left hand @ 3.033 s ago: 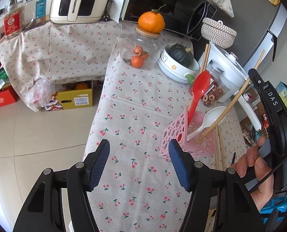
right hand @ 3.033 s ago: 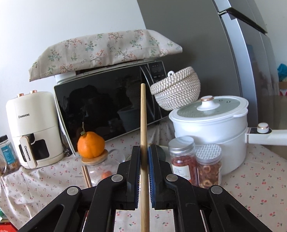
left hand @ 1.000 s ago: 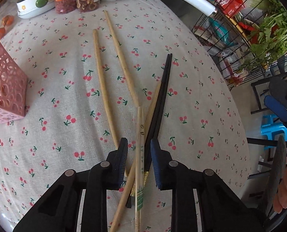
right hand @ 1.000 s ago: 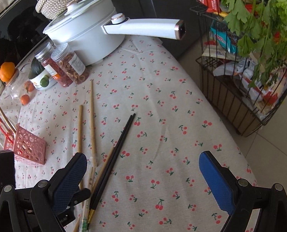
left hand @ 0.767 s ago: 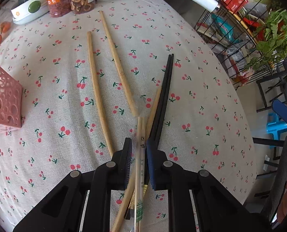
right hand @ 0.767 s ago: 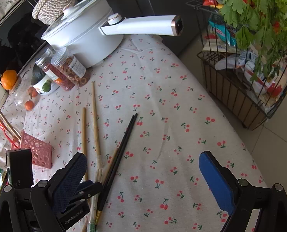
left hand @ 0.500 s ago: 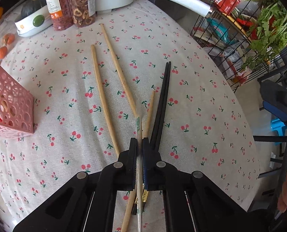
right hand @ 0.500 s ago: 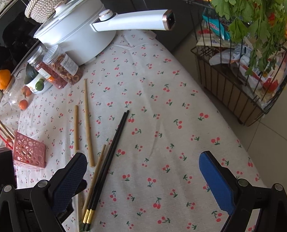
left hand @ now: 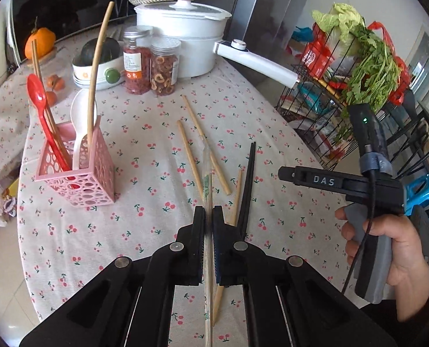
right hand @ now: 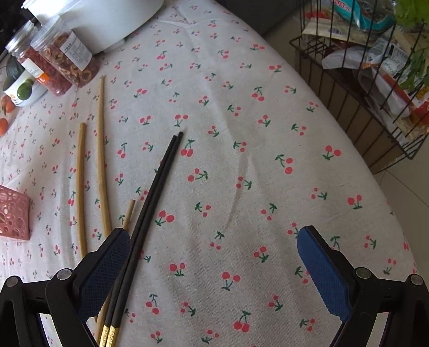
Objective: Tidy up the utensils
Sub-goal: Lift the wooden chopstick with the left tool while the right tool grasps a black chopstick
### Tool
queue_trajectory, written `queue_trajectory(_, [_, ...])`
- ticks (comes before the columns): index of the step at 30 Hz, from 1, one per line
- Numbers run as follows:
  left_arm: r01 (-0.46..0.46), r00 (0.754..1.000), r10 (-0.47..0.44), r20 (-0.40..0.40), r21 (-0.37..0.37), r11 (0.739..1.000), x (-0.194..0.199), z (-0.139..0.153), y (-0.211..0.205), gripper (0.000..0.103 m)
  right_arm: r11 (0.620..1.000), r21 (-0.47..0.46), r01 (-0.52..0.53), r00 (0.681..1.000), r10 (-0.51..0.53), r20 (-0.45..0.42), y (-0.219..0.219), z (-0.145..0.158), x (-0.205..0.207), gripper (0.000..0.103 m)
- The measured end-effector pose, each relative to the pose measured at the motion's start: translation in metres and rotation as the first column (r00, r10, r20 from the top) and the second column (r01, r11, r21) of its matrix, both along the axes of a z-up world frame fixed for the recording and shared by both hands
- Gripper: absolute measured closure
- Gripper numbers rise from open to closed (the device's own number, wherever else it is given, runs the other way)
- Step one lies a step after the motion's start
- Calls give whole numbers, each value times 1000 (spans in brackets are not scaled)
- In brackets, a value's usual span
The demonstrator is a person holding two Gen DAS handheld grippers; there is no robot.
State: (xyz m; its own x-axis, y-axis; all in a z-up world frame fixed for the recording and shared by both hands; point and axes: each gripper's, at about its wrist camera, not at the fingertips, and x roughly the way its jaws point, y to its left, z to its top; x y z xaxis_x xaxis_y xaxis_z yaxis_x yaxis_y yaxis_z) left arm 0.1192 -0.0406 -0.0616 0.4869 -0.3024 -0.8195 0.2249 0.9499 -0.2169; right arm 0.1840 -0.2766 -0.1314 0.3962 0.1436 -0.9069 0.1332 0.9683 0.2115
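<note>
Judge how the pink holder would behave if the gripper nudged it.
The holder looks like light perforated plastic, so it would probably slide on the cloth. Tall utensils, like the leaning chopstick and red spoon, likely make it top-heavy and tippy.

I am looking at a home kitchen: a cherry-print tablecloth (left hand: 145, 225), white electric pot (left hand: 182, 49), microwave (left hand: 66, 3), fridge (left hand: 269, 3), and a wire vegetable rack (left hand: 344, 92).
</note>
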Motion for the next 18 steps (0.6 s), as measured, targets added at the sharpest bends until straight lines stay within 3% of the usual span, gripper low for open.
queue_trajectory(3, [8, 1000, -8, 8, -25, 1000, -4, 3, 8, 98, 1000, -9, -19, 1000, 19, -22, 10, -11, 9, 10])
queue_trajectory(4, [12, 1000, -12, 15, -22, 1000, -6, 3, 11, 98, 999, -16, -29, 999, 28, -30, 14, -14, 12, 16])
queue_trajectory(6, [18, 1000, -17, 17, -27, 999, -8, 3, 18, 98, 999, -20, -49, 998, 49, -44, 21, -21, 18, 34])
queue_trajectory(7, [18, 1000, -18, 12, -32, 999, -8, 1, 20, 98, 998, -10, -60, 997, 59, -50, 23, -25, 21, 51])
queue_trajectory(8, [17, 1000, -17, 8, -37, 999, -7, -1, 23, 98, 998, -2, -65, 996, 65, -59, 26, -29, 24, 60])
queue_trajectory(11, [13, 1000, -13, 4, -42, 999, -9, -4, 33, 98, 997, -35, -72, 997, 71, -38, 34, -28, 30, 69])
queue_trajectory(18, [-2, 1000, 2, -6, -48, 999, -9, -10, 52, 98, 997, -23, -70, 997, 70, -28, 47, -29, 37, 76])
